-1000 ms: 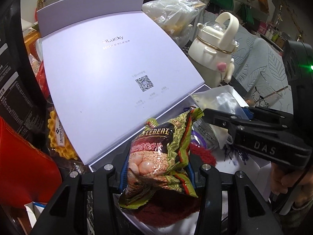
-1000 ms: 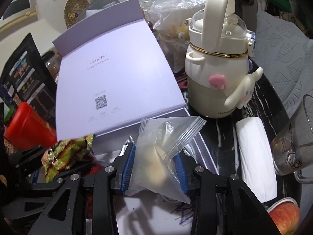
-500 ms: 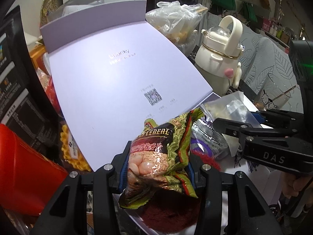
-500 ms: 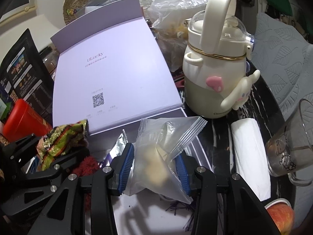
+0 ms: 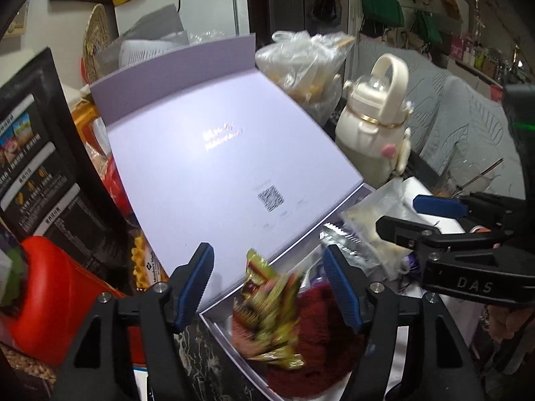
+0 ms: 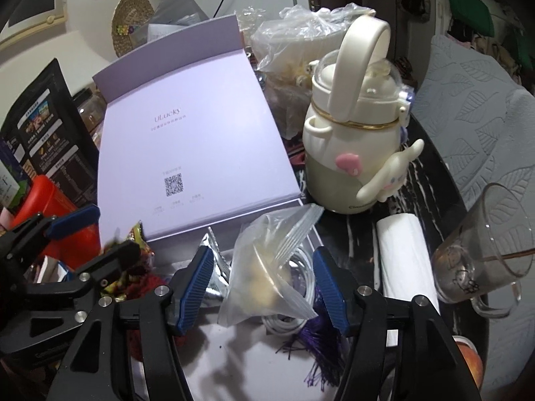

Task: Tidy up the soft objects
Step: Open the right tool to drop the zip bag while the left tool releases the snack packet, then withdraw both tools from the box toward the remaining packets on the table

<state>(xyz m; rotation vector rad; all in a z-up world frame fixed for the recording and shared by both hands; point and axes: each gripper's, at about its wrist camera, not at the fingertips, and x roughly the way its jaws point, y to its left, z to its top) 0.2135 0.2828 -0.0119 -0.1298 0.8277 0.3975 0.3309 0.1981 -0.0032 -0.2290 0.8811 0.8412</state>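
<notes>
My left gripper (image 5: 271,280) is open; a green and red cereal packet (image 5: 269,310), blurred, lies free between and below its fingers on a dark red fuzzy cloth (image 5: 314,337) in the white box (image 5: 214,325). My right gripper (image 6: 262,287) is open too; a clear zip bag with pale contents (image 6: 267,274) sits loose between its fingers in the box (image 6: 234,361), beside a silver packet (image 6: 214,267), white cable (image 6: 294,320) and purple tassel (image 6: 321,337). The lilac lid (image 5: 214,173) stands open behind.
A cream kettle-shaped bottle (image 6: 351,147) stands right of the lid, with a plastic bag (image 6: 301,43) behind it. A white roll (image 6: 404,260), a glass mug (image 6: 485,244) and an apple (image 6: 468,361) lie at right. A red container (image 5: 43,297) and black packages (image 5: 36,153) stand at left.
Both grippers opened. The cereal packet dropped from the left gripper onto the red cloth; the zip bag came free of the right gripper. Both grippers drew back slightly.
</notes>
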